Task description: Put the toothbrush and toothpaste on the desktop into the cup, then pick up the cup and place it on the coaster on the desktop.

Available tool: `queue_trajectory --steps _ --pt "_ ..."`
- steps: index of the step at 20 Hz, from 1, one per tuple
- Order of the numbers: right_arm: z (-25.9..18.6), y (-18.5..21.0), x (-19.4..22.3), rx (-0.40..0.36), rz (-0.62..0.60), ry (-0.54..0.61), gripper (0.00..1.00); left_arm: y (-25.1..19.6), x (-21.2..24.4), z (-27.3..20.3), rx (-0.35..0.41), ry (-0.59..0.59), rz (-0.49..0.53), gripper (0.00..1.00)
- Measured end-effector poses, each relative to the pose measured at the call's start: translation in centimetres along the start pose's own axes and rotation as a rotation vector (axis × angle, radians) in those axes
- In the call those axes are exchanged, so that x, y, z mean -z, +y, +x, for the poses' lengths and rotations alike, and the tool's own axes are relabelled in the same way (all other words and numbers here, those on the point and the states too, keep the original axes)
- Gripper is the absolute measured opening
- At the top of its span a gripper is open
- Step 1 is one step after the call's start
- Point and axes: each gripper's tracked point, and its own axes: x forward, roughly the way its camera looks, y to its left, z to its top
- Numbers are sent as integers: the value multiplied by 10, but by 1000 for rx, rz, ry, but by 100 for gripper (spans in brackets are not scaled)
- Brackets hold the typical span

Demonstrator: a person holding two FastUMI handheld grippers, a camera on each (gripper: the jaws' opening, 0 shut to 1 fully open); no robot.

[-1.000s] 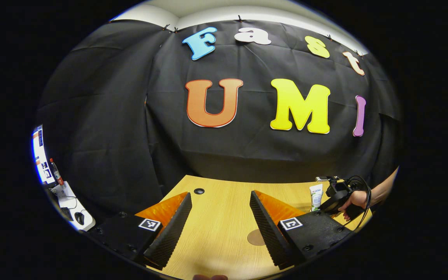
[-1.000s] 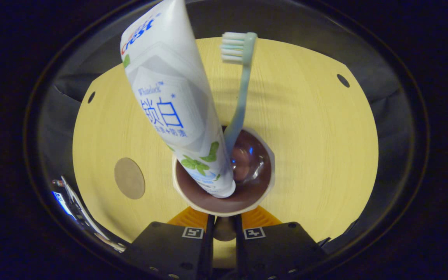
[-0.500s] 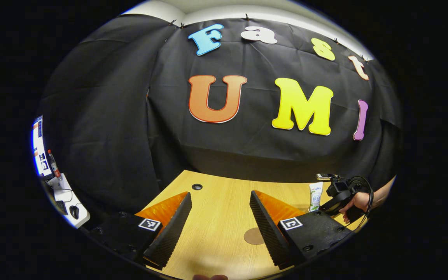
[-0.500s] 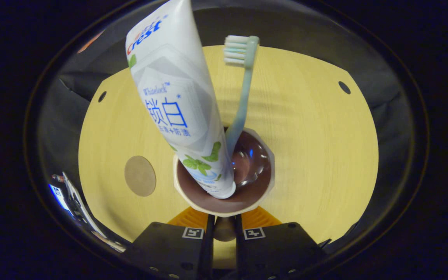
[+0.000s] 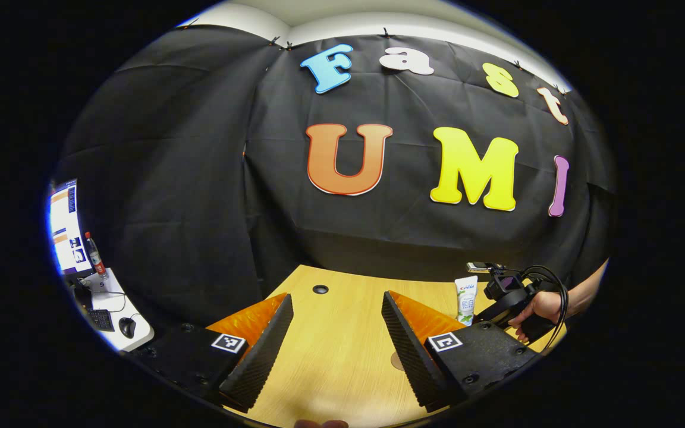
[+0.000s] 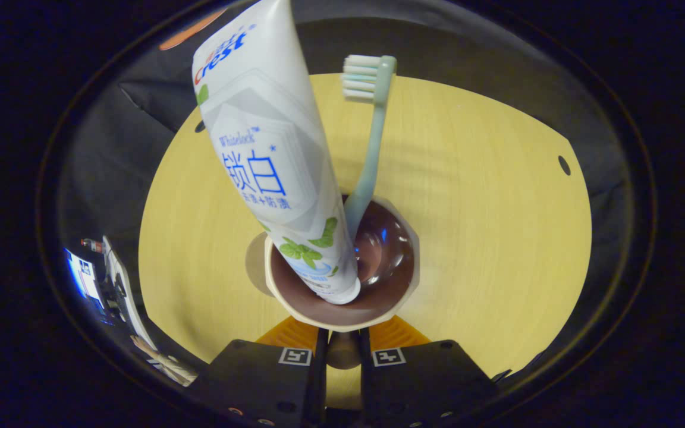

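Note:
In the right gripper view, a cream cup (image 6: 391, 282) with a brown inside holds a white toothpaste tube (image 6: 265, 154) and a pale green toothbrush (image 6: 372, 148), both standing upright. My right gripper (image 6: 342, 349) is shut on the cup's handle. A sliver of the round brown coaster (image 6: 254, 261) pokes out from behind the cup's left edge. In the left gripper view my left gripper (image 5: 336, 297) is open above the desk, nothing between its fingers. The coaster (image 5: 396, 360) peeks beside its right finger. Farther right a hand (image 5: 541, 306) holds the other gripper (image 5: 500, 297) by the toothpaste tube (image 5: 466, 300).
The light wooden desk (image 6: 467, 238) has small dark holes near its far corners (image 6: 563, 165) (image 5: 320, 289). Beyond the desk's left side stands a white side table (image 5: 110, 309) with a bottle (image 5: 94, 255) and a lit screen (image 5: 63, 226).
The right gripper has carried the cup leftward, so the coaster has gone from well left of the cup to mostly behind it. The left gripper has turned slightly left and stays open.

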Motion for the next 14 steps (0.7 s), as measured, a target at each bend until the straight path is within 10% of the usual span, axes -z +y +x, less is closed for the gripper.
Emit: queue_trajectory --steps 14 --pt "26 67 3 -1 -68 52 21 57 3 -14 -92 2 -26 95"
